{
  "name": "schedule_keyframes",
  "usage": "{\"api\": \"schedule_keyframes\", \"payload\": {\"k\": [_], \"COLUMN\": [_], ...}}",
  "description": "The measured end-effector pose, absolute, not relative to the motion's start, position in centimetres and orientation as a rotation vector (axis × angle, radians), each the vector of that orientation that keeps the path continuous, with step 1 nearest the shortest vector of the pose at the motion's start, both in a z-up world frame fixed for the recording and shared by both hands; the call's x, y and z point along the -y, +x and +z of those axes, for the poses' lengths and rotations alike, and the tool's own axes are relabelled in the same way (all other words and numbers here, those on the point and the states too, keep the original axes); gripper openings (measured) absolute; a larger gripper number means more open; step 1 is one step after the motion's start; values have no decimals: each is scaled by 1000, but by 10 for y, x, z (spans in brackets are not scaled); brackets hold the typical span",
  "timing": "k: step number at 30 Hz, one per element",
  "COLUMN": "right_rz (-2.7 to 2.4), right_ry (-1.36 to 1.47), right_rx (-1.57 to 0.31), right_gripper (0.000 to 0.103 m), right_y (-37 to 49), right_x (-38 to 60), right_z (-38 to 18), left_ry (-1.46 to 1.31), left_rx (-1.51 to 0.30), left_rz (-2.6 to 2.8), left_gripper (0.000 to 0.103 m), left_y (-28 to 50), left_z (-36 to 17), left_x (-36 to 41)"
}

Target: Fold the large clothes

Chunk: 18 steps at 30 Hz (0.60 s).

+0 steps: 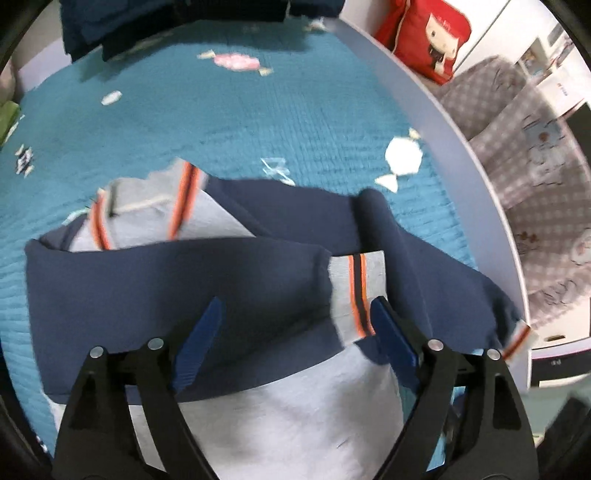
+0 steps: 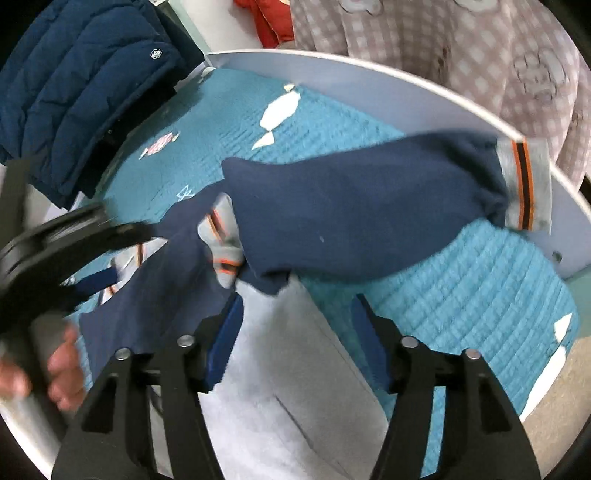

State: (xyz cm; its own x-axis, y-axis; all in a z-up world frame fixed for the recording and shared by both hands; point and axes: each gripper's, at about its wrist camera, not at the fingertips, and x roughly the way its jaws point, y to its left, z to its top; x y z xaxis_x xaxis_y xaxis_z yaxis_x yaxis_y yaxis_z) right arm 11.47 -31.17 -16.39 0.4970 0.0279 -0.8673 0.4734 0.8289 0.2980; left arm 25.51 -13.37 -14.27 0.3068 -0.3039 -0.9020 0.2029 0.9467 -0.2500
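Observation:
A navy and grey sweater (image 1: pixel 177 291) with orange-striped grey cuffs lies on the teal quilt (image 1: pixel 229 118). One navy sleeve is folded across the chest, its cuff (image 1: pixel 356 291) between my left fingers. My left gripper (image 1: pixel 295 317) is open just above it, holding nothing. In the right wrist view the other sleeve (image 2: pixel 369 218) stretches toward the table edge, its cuff (image 2: pixel 524 184) at the rim. My right gripper (image 2: pixel 297 310) is open over the grey body (image 2: pixel 280 387). The left gripper also shows in the right wrist view (image 2: pixel 66 236), blurred, with the hand holding it.
A dark blue puffer jacket (image 2: pixel 74 88) lies at the far corner. The white table rim (image 1: pixel 454 122) curves along the right. Beyond it are a checked pink-grey blanket (image 1: pixel 535 177) and a red cushion (image 1: pixel 428 33).

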Motion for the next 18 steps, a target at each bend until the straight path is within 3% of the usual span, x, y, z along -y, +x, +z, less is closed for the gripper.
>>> {"api": "schedule_keyframes", "payload": {"k": [6, 10, 13, 18], "right_rz": [-214, -213, -252, -303], "right_ry": [556, 525, 538, 540], "right_rx": [-1060, -1115, -1163, -1155], "right_gripper": [59, 61, 60, 57], "right_y": [156, 188, 199, 187], "right_x": [301, 285, 282, 273], "right_z": [-171, -192, -208, -190], "left_ry": [-70, -93, -159, -306], "left_rx": [-1130, -1215, -1337, -1440], "left_rz": [-177, -17, 122, 208], "left_gripper": [84, 83, 64, 57], "left_y": [241, 232, 219, 199], "left_z": [-127, -159, -199, -256], "left_x": [38, -38, -94, -149]}}
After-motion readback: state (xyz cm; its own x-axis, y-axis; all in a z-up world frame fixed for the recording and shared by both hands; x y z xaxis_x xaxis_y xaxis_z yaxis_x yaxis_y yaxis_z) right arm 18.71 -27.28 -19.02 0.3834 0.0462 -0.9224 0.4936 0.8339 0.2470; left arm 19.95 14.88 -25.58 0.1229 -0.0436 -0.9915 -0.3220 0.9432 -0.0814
